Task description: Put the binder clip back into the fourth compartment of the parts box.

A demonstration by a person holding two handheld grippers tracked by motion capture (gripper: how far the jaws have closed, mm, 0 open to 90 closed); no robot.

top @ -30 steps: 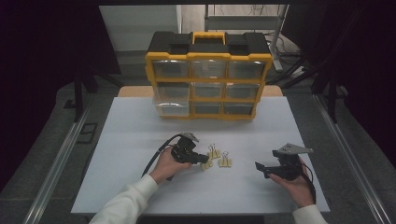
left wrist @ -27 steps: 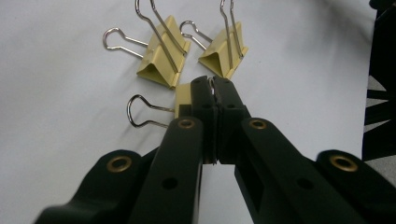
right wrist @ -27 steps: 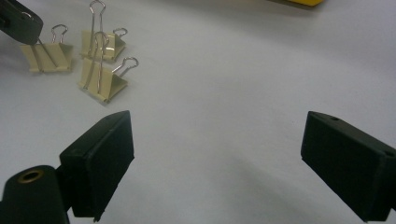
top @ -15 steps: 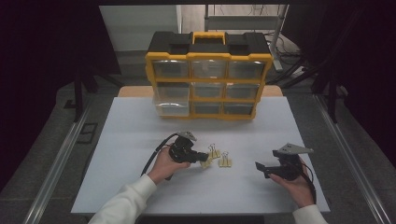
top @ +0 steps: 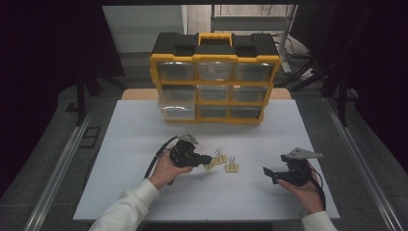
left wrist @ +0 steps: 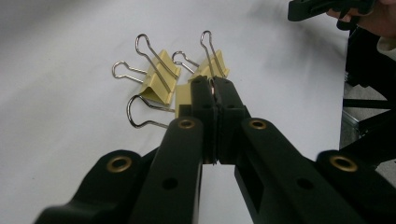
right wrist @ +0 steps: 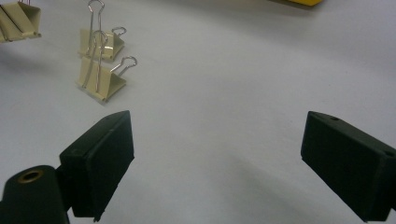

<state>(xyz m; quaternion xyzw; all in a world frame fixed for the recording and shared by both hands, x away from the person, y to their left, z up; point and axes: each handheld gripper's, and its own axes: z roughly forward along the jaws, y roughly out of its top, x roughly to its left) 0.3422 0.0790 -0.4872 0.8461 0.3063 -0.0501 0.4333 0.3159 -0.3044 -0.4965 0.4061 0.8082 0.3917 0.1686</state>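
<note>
Three binder clips on the table, before the drawer cabinet

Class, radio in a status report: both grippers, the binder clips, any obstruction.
Left gripper shut on a binder clip. Right gripper open, holding nothing. Two more clips lie on the white table. Nothing in the way.

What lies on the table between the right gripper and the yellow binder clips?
Nothing: in the high view, bare white table separates the open right gripper from the nearest yellow binder clip. The right gripper view agrees.
</note>
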